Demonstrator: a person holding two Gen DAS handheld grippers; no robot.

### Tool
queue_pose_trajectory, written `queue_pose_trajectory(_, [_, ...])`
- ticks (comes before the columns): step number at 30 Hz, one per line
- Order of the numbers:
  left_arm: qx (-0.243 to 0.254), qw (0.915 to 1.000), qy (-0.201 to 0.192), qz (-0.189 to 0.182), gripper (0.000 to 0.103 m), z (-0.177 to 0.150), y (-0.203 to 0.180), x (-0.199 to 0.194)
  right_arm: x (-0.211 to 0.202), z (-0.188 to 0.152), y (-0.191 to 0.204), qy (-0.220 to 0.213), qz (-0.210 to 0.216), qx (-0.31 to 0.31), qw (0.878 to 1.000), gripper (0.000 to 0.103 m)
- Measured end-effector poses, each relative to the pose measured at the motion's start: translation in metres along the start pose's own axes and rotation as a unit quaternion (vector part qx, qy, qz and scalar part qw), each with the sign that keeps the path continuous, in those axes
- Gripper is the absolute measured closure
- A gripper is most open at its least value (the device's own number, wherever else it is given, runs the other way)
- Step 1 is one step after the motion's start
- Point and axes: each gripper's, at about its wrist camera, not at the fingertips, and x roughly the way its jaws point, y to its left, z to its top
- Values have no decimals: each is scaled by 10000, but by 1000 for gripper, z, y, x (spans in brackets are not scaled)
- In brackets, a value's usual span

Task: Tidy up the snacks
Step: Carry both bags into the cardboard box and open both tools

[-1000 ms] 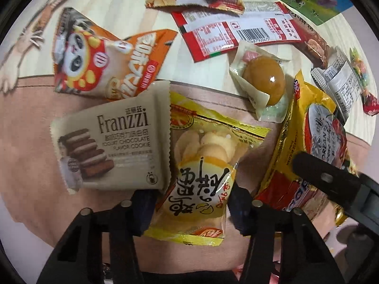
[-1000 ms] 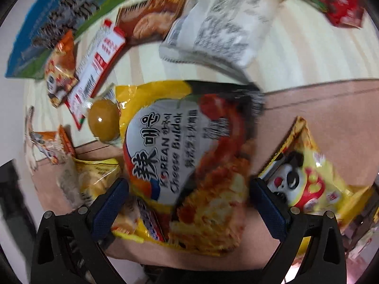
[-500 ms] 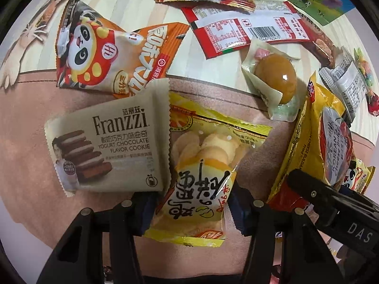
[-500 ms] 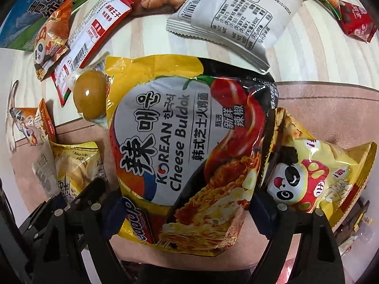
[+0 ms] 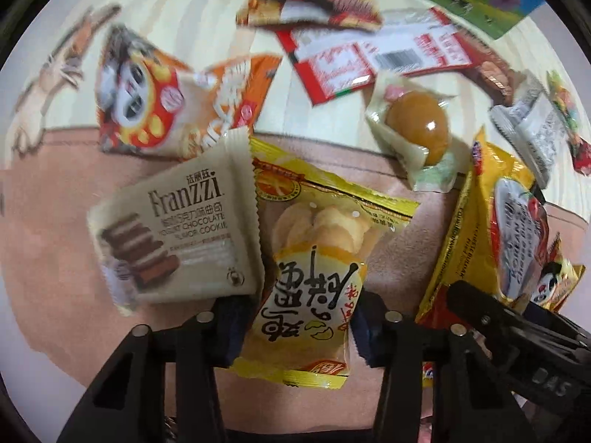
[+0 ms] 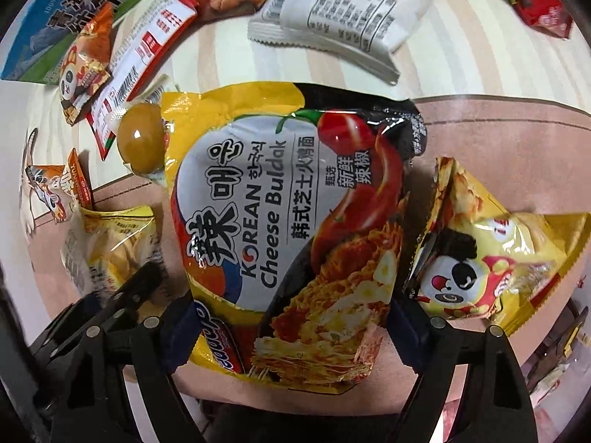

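My left gripper (image 5: 301, 326) has its jaws on either side of a yellow egg-cake packet (image 5: 317, 265) lying on the brown mat (image 5: 55, 221); the pads look close to its edges. A beige Franzzi cookie pack (image 5: 177, 232) lies just left of it. My right gripper (image 6: 291, 336) straddles a yellow Korean Cheese Buldak noodle bag (image 6: 291, 229), jaws wide, pads at the bag's sides. A yellow panda snack bag (image 6: 491, 269) lies right of the noodles. The right gripper's body shows in the left wrist view (image 5: 517, 336).
On the pale wooden surface beyond the mat lie an orange panda bag (image 5: 177, 103), a wrapped braised egg (image 5: 417, 125), a red-and-white packet (image 5: 373, 62), a grey-white packet (image 6: 347, 11), a small red candy pack (image 6: 543, 11) and a blue-green carton (image 6: 59, 18).
Both grippers shifted slightly; the left view is now blurred from motion. The noodle bag, blurred and moving a second ago, now lies settled between the right jaws next to the panda bag.
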Motion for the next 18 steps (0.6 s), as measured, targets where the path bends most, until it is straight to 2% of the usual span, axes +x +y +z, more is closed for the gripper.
queue_pose_trajectory(4, [161, 9997, -192, -64, 60, -4, -1, -25, -13, -8, -6, -193, 25, 136, 9997, 16])
queue_pose_trajectory(6, [223, 9988, -250, -351, 61, -7, 2, -40, -28, -11, -9, -308, 71, 196, 9993, 16])
queue_pose_trajectory(11, [404, 9957, -496, -673, 61, 0, 9, -75, -72, -14, -16, -746, 194, 342, 9964, 16])
queue_pose_trajectory(15, [332, 9924, -705, -957, 61, 16, 16, -109, -118, -24, -3, -1019, 353, 354, 9935, 16])
queue_pose_trajectory(18, [353, 9897, -943, -1018, 61, 25, 17, -133, -140, -29, 14, -1210, 459, 261, 9912, 16])
